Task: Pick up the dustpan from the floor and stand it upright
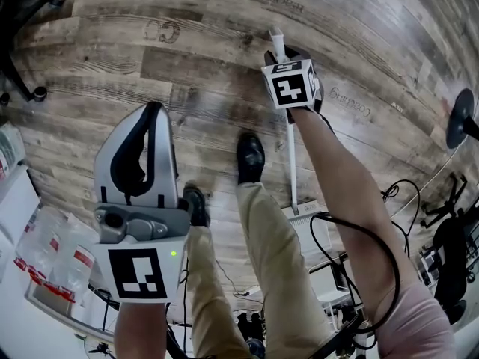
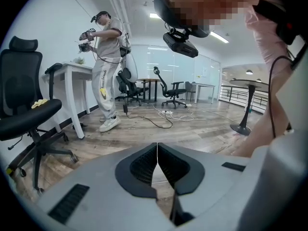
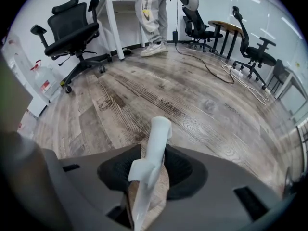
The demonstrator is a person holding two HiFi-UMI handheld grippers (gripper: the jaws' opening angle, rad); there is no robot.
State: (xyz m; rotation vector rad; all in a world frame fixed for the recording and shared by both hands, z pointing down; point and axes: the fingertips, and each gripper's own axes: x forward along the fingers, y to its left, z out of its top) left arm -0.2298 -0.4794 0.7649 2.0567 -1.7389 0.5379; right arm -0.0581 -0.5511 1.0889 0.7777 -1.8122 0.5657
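The dustpan stands on the wooden floor with its long white handle (image 1: 293,163) running up from the pale pan (image 1: 313,229) by my right leg. My right gripper (image 1: 283,52) is shut on the top of that handle, whose white tip (image 3: 155,143) pokes out between the dark pads. My left gripper (image 1: 153,109) hangs at the left above the floor, away from the dustpan. Its jaws are pressed together with nothing in them (image 2: 157,154).
My shoes (image 1: 250,155) stand just left of the handle. Water bottles (image 1: 46,251) lie at the lower left, cables (image 1: 404,193) and a round table base (image 1: 459,118) at the right. Another person (image 2: 108,66), a black office chair (image 2: 24,110) and a white table (image 2: 72,72) stand ahead.
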